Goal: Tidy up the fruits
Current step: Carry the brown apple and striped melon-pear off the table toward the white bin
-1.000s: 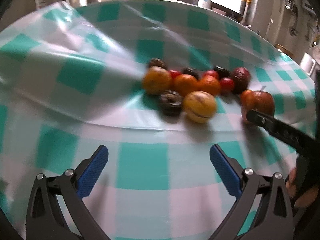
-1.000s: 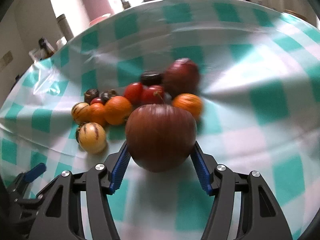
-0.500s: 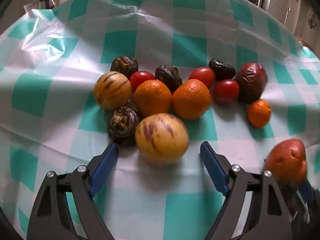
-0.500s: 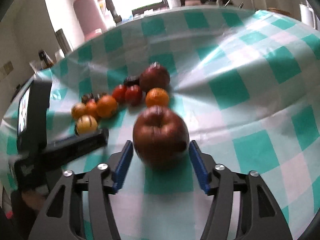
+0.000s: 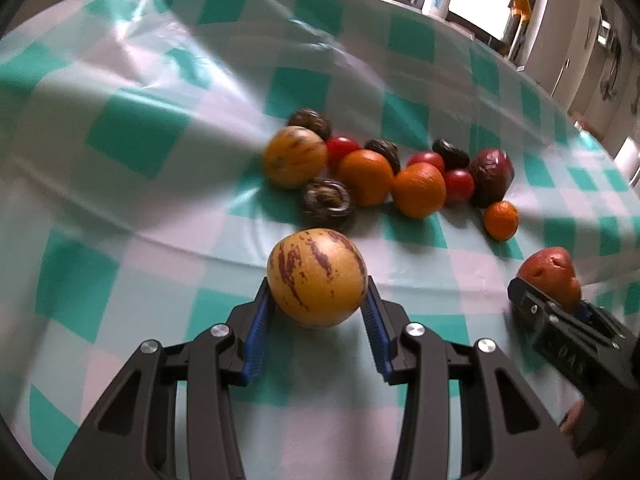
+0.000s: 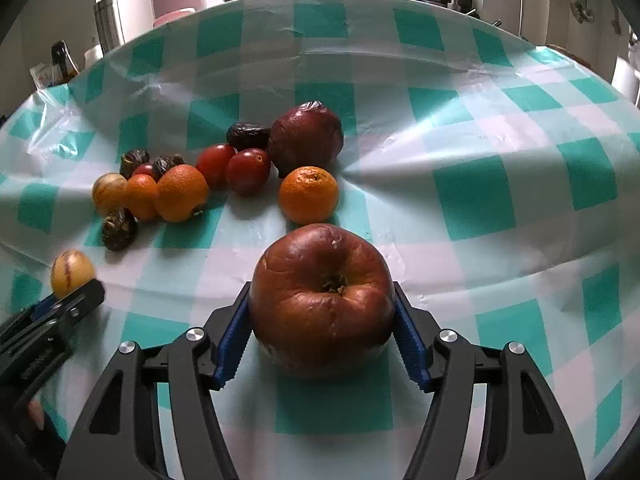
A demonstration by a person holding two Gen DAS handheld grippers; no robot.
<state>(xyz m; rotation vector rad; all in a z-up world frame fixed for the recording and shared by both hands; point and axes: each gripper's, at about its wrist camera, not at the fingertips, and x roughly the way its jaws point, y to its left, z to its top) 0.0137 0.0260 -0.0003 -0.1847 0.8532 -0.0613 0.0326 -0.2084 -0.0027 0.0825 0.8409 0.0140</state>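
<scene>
**A:** Where is the fruit of the task now?

**B:** There are two. The striped yellow fruit [image 5: 316, 278] sits between the blue pads of the left gripper [image 5: 316, 312], near the camera and straight ahead of it. The jaws are closing, and both pads seem to touch its sides. The wrinkled red apple [image 6: 322, 300] is the same for the right gripper [image 6: 322, 332]: it fills the gap, its dimple faces the camera, and these jaws are closing too, with the pads against its flanks.

**A:** And the other fruits?

**B:** They stay in a group farther away on the checkered tablecloth [image 6: 520, 184]. In the right wrist view I see the small mandarin [image 6: 309, 194] just behind the apple, the dark red fruit [image 6: 306, 140] beyond it, then two cherry tomatoes [image 6: 248, 170] and the oranges [image 6: 182, 192] more to the left.

**A:** Which relation matters for the next move?

**B:** I think it is that each fruit lies centred on the line of its own gripper, so no turning is needed. Both are nearly round, so there is no real long axis. The two grippers stand side by side, near each other, so I judge they should carry the fruits apart, not across. Where each fruit must go, I cannot tell; no bowl or tray is visible.
</scene>
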